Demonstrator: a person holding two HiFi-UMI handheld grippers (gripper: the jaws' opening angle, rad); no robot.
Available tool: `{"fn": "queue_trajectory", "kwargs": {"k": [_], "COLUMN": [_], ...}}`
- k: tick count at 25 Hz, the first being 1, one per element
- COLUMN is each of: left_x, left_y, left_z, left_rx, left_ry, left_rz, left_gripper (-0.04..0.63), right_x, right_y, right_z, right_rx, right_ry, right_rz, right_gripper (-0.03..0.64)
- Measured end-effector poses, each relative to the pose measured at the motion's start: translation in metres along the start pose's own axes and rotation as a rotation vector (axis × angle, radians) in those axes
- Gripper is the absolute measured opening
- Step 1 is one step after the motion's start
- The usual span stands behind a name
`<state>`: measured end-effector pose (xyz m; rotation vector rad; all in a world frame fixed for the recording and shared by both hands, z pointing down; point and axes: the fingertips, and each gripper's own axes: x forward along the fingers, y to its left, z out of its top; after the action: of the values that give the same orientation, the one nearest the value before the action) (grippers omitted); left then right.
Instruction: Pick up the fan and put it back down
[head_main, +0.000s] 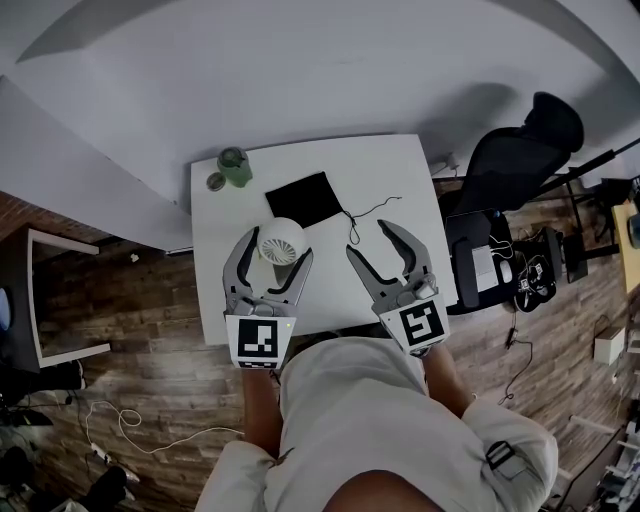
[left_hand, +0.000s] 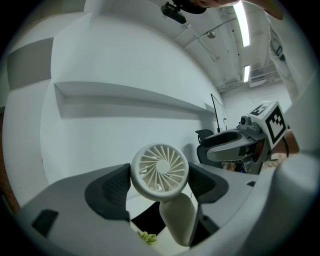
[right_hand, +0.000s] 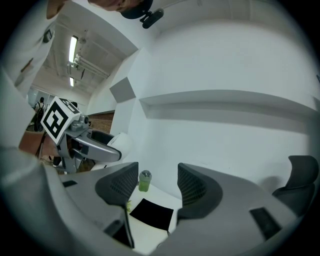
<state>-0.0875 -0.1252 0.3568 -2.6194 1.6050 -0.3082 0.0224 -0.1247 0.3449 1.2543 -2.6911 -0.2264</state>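
Fan (left_hand: 160, 171) clamped in left tool (head_main: 278, 244), right tool (head_main: 368, 238) spread empty, white table (head_main: 400, 170), wood floor (head_main: 150, 330), black chair (head_main: 520, 150)

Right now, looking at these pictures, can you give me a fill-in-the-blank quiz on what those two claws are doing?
The left gripper is shut on a small white ____.
The right gripper is ____, with nothing between its jaws.
The bottle at the far corner of the white table is coloured ____.
Missing words: fan; open; green.
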Motion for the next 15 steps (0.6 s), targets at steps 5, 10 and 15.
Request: {"fn": "queue_trajectory", "kwargs": {"k": [5, 10, 15], "left_x": [0.007, 0.012, 0.017], "left_y": [-0.003, -0.007, -0.013], "left_z": [-0.008, -0.018, -0.034], "left_rx": [-0.001, -0.014, -0.028], "left_ry": [0.02, 0.048, 0.089], "left_rz": [-0.008, -0.018, -0.027], "left_gripper": [0.354, 0.354, 0.354], "right_x": [0.002, 0.003, 0.006], "right_y": [-0.004, -0.004, -0.001], "right_z": [-0.009, -0.021, -0.038], "right_rx": [0.011, 0.01, 0.02], "right_ry": [0.014, 0.047, 0.087], "right_rz": [0.001, 0.012, 0.032], "right_gripper": [0.249, 0.249, 0.25]}}
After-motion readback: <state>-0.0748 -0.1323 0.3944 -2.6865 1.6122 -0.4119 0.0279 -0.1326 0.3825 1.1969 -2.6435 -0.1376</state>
